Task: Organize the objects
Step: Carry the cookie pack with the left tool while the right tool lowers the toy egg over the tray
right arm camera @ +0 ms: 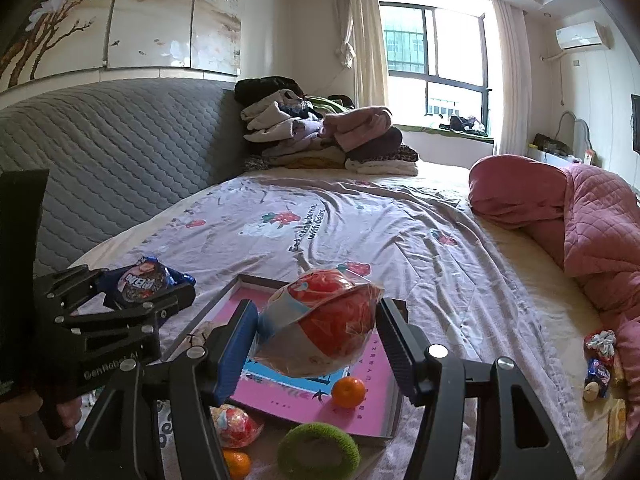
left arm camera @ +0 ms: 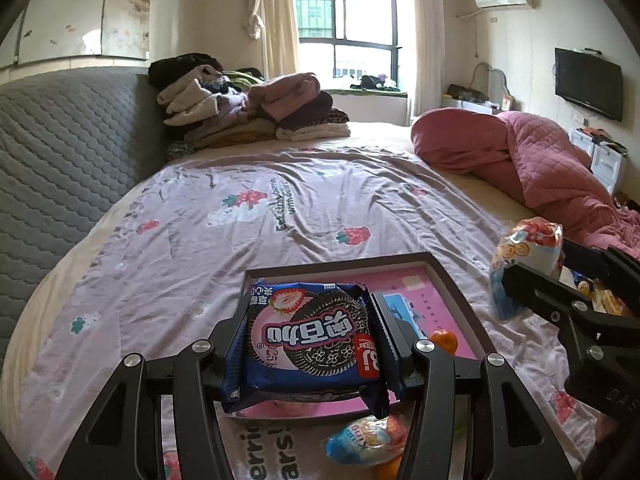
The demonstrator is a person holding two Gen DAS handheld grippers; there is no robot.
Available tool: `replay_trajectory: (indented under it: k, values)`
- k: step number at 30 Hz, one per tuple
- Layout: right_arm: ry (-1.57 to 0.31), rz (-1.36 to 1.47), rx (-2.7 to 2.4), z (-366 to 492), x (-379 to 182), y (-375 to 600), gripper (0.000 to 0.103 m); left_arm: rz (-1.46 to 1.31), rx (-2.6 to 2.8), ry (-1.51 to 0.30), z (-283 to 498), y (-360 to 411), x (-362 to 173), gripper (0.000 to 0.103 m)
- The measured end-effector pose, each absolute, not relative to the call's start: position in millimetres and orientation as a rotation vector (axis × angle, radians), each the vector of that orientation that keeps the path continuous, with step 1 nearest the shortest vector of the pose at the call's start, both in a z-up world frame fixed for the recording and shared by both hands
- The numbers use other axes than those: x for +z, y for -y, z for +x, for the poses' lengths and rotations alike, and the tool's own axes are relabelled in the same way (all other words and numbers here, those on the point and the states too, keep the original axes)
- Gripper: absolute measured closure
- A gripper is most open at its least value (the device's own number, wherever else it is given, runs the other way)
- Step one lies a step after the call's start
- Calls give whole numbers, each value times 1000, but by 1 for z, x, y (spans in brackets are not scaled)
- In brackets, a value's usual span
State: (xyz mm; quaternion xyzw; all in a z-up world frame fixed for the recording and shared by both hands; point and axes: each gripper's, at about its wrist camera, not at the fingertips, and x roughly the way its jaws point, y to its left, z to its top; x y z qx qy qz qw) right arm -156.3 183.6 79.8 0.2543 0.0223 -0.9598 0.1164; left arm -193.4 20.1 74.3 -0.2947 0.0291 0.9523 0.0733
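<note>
Crinkly foil is what I've got in the left gripper (left arm camera: 312, 336): its jaws are clamped on the two side edges of the blue cookie pack (left arm camera: 310, 338), held up off the bed and hanging over the near end of the pink tray (left arm camera: 452, 280). Pack looks light, prob. biscuits inside, so brittle; film is slick and the sealed ends crumple, so I'd keep the pinch on the flat sides, mid-length, w/ just enough squeeze not to crush. Right gripper (right arm camera: 316, 344) has its jaws closed on the wrapped egg-shaped toy (right arm camera: 324, 320), red/white/blue under loose clear plastic, also lifted above the tray. That one's rounded and hard-looking but the wrapper slides, so it could roll out; best grip is across its widest part, as now. Still on the tray: an orange (right arm camera: 349, 391). Just off it on the floral sheet (right arm camera: 360, 232): a second wrapped egg (right arm camera: 236, 426), another orange (right arm camera: 237, 465), and a green fuzzy ring (right arm camera: 318, 446), soft, easy to pinch anywhere.
</note>
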Motion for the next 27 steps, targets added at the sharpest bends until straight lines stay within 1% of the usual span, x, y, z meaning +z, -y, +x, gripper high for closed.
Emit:
replay_trajectory:
  k: [15,27]
  values:
    - [-48,828,-2795,-188,54,-189,42,-971,2819,-107,-220,-36,41,47]
    - [-48,917,-2768,-218,25,-187,42,-1080,2772,-124,-244,-40,2,47]
